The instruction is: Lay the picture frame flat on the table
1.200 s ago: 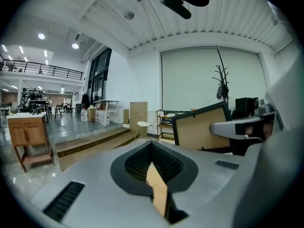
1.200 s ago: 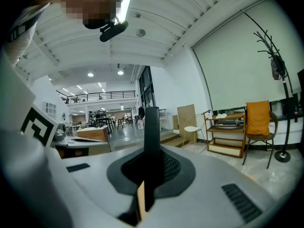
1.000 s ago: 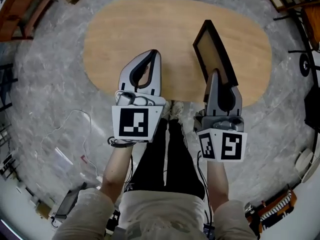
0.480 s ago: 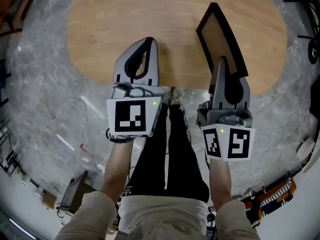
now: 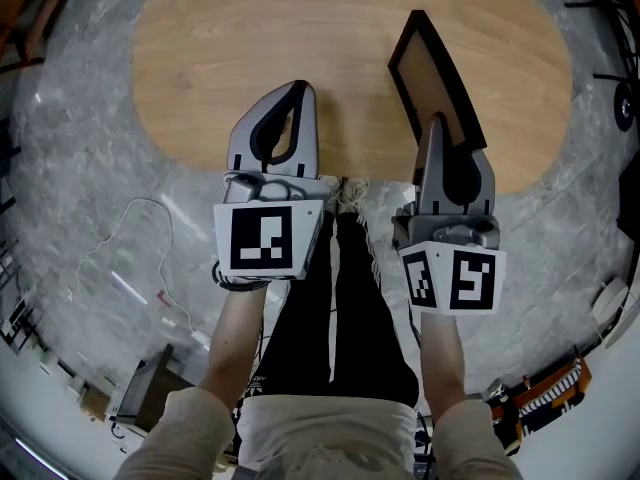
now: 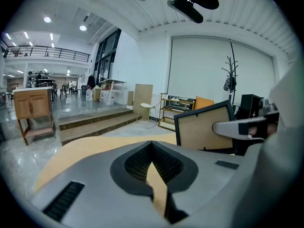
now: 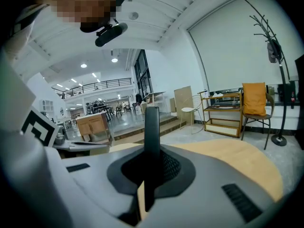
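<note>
The picture frame (image 5: 432, 73), black-rimmed with a brown backing, stands on edge over the right part of the oval wooden table (image 5: 300, 38). My right gripper (image 5: 436, 120) is shut on the frame's near edge. In the right gripper view the black rim (image 7: 152, 122) rises upright between the jaws of my right gripper (image 7: 151, 148). My left gripper (image 5: 298, 88) hovers over the table's near edge, left of the frame, shut with nothing in it. In the left gripper view its tips (image 6: 152, 144) meet, and the frame's backing (image 6: 204, 129) shows at the right, facing it.
The person's legs and shoes (image 5: 345, 193) stand at the table's near edge between the grippers. A cable (image 5: 130, 248) lies on the marble floor at the left. A shelf and an orange chair (image 7: 255, 99) stand beyond the table's far side.
Both grippers and the held frame have sunk lower toward the table. Over the last half second they have barely moved.
</note>
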The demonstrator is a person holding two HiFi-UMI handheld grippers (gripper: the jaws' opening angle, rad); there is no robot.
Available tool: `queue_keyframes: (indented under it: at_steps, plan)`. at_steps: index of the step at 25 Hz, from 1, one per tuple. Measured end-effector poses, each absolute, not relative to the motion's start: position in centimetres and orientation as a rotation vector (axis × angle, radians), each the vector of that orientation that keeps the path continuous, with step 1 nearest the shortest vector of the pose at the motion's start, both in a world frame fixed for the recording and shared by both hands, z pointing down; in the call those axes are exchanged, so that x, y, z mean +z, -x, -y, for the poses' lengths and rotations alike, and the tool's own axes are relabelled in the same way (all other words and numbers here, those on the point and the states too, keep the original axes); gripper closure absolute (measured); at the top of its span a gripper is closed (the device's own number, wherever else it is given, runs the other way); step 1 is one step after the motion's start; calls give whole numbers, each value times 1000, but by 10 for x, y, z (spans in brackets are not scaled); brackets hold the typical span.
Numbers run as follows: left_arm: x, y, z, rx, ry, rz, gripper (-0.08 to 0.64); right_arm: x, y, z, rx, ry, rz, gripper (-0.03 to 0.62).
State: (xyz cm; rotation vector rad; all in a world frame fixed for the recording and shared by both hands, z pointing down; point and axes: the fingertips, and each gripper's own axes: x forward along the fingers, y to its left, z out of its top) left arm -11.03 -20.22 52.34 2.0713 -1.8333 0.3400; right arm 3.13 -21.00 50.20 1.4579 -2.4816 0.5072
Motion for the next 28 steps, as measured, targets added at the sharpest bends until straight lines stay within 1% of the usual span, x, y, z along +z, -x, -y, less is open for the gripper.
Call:
queue_keyframes:
  at_steps: [8,19,28]
  plan:
    - [529,117,193,343,-2051,1846,551,531,-9,222,300,-1259,2416,575]
    - [534,137,177,360,-2004,1879,551,581,9,243,-266,-894,2096,575]
    - [542,141,160,442,-2015,1878,551,620,14,243,-540,-635,1857,575]
